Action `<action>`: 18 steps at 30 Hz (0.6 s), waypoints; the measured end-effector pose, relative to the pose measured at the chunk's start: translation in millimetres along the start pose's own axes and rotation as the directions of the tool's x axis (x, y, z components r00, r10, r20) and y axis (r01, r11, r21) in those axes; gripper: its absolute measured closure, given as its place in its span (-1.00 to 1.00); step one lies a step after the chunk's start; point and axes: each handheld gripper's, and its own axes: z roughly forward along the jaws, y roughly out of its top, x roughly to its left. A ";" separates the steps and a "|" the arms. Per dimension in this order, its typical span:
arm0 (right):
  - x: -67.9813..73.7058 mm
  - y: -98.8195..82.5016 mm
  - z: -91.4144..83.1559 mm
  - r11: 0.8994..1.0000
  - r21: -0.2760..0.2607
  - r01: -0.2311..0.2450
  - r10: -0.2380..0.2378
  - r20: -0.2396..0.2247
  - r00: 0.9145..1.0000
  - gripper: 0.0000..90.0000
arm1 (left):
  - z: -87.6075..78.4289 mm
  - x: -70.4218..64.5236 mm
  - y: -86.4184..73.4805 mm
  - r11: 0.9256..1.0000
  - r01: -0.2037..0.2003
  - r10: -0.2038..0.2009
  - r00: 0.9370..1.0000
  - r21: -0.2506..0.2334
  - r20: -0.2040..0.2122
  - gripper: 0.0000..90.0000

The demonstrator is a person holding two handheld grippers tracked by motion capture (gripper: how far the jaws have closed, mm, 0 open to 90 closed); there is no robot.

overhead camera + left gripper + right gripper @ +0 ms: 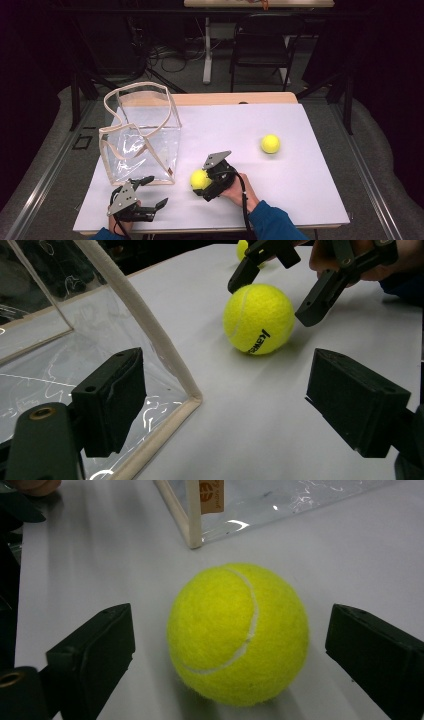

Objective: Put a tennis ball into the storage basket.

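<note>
White and bare, the worktop (300, 190) stands in a dark room, with a folding chair (262, 40) on the floor behind its far edge. On its left part stands a clear plastic bag (142, 135) with beige trim; its mouth is open upward and nothing yellow can be seen inside it.

Two tennis balls are on the worktop. The nearer tennis ball (199, 179) lies just right of the bag's near right corner, apart from it. The farther tennis ball (270, 143) lies well apart, toward the right and far side.

The right tongs (204, 185) are set around the nearer ball. In the right gripper view this ball (237, 632) sits between the two jaws, and a gap shows on each side, so the pads do not press it. The ball rests on the worktop.

The left tongs (151, 191) hover wide near the bag's near side, holding nothing. In the left gripper view one jaw stands in front of the bag's wall (60, 340); I cannot tell if it touches.

I judge that the work, putting the balls into the bag, is only at its beginning. No ball is in the bag and the first grasp is not yet closed. What is left: close on the nearer ball, lift it over the rim, release it, then the same for the farther ball.
</note>
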 end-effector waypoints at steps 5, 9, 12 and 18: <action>-0.4 -0.3 3.5 1.000 0.009 -0.006 0.006 0.004 1.000 -0.71 | 0.1 0.0 -0.1 1.000 0.001 -0.001 1.000 -0.001 0.002 -0.65; -0.6 -0.6 4.7 1.000 0.018 -0.014 0.014 0.013 1.000 -0.64 | 0.0 -0.1 0.0 1.000 0.001 -0.001 1.000 0.001 0.002 -0.65; -1.0 -1.1 5.5 0.999 0.027 -0.018 0.017 0.014 1.000 -0.58 | 0.0 -0.1 0.0 1.000 0.000 0.000 1.000 0.001 0.002 -0.65; -1.8 -1.8 8.2 0.999 0.048 -0.020 0.019 0.016 1.000 -0.46 | 0.1 0.0 0.0 1.000 0.001 -0.001 1.000 0.002 0.003 -0.65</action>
